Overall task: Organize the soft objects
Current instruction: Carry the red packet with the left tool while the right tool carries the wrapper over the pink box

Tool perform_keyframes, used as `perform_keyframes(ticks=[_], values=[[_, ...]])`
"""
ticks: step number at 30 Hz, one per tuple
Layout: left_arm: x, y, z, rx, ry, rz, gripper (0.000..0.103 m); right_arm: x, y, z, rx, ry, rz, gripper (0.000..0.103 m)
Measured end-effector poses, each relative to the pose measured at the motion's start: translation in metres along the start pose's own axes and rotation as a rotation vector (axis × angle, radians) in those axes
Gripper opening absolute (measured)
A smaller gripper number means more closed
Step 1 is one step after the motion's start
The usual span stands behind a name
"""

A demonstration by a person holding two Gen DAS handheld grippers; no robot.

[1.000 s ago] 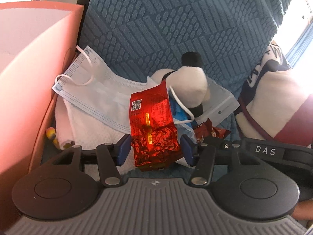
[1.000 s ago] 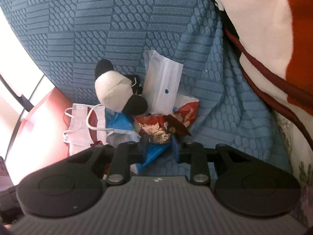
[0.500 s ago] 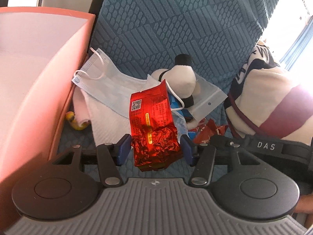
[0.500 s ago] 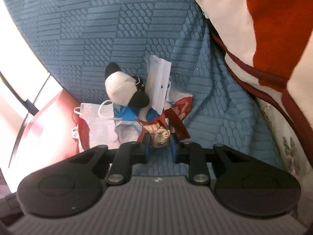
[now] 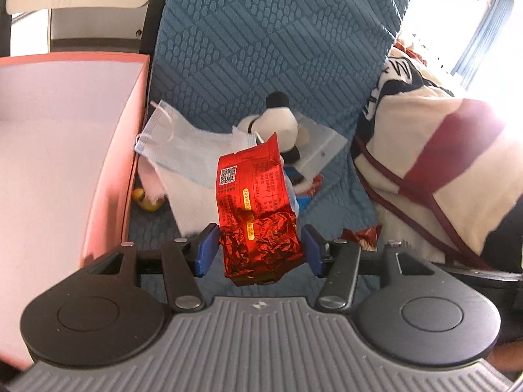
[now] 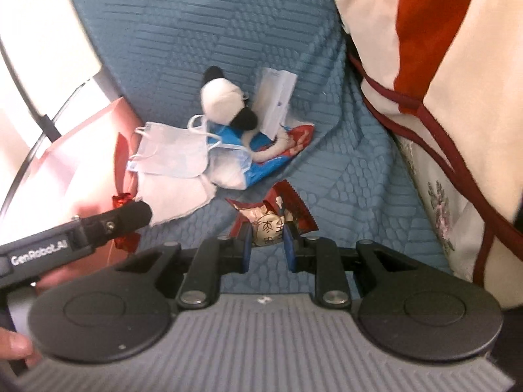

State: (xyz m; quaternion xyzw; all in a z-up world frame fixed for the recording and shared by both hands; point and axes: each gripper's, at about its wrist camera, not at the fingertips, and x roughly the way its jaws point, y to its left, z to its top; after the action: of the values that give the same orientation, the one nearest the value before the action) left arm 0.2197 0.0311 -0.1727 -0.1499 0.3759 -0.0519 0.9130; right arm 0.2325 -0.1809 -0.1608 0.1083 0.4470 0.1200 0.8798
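Observation:
My left gripper (image 5: 258, 254) is shut on a shiny red foil packet (image 5: 255, 202) and holds it above the blue sofa seat. My right gripper (image 6: 268, 248) is shut on a small red candy wrapper (image 6: 271, 219), lifted off the pile. On the seat lie a panda plush (image 6: 225, 104), light blue face masks (image 6: 170, 153), a white cloth (image 6: 176, 196), a clear zip bag (image 6: 276, 98) and a blue-red snack bag (image 6: 274, 160). The plush (image 5: 281, 124) and a mask (image 5: 183, 150) also show in the left wrist view.
A pink box (image 5: 62, 163) stands at the left of the seat. A white, red and navy blanket (image 5: 434, 156) lies at the right. A small yellow toy (image 5: 145, 196) sits by the box. The sofa back (image 5: 278, 39) rises behind the pile.
Both grippers have pulled back and up from the pile, each with its packet. The right gripper's wrapper is now clear of the snack bag.

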Motion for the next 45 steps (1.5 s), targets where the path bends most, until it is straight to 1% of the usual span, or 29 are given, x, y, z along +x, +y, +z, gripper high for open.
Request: perform_keyframes(ticks=[2, 5, 12, 22, 25, 32, 38, 45], values=[[-0.009, 0.000, -0.006, 0.007, 0.007, -0.008, 0.061, -0.010, 0.006, -0.006, -0.027, -0.016, -0.009, 0.024], [-0.020, -0.002, -0.016, 0.027, 0.020, -0.001, 0.061, -0.024, 0.013, -0.015, -0.058, -0.035, -0.026, 0.024], [-0.045, -0.012, -0.029, 0.069, 0.032, -0.004, 0.061, -0.048, 0.020, -0.031, -0.076, -0.056, -0.039, 0.024], [-0.078, -0.024, -0.018, 0.091, -0.005, -0.025, 0.061, -0.079, 0.030, -0.036, -0.082, -0.089, -0.025, 0.024], [-0.086, -0.022, -0.014, 0.078, -0.010, -0.018, 0.061, -0.088, 0.034, -0.034, -0.086, -0.103, -0.018, 0.024], [-0.112, -0.015, 0.000, 0.075, -0.040, -0.005, 0.061, -0.101, 0.050, -0.026, -0.106, -0.131, 0.019, 0.024], [-0.139, -0.002, 0.013, 0.055, -0.078, 0.013, 0.061, -0.109, 0.073, -0.016, -0.147, -0.148, 0.074, 0.024], [-0.167, 0.020, 0.024, 0.020, -0.120, 0.056, 0.061, -0.113, 0.104, -0.004, -0.202, -0.168, 0.142, 0.024]])
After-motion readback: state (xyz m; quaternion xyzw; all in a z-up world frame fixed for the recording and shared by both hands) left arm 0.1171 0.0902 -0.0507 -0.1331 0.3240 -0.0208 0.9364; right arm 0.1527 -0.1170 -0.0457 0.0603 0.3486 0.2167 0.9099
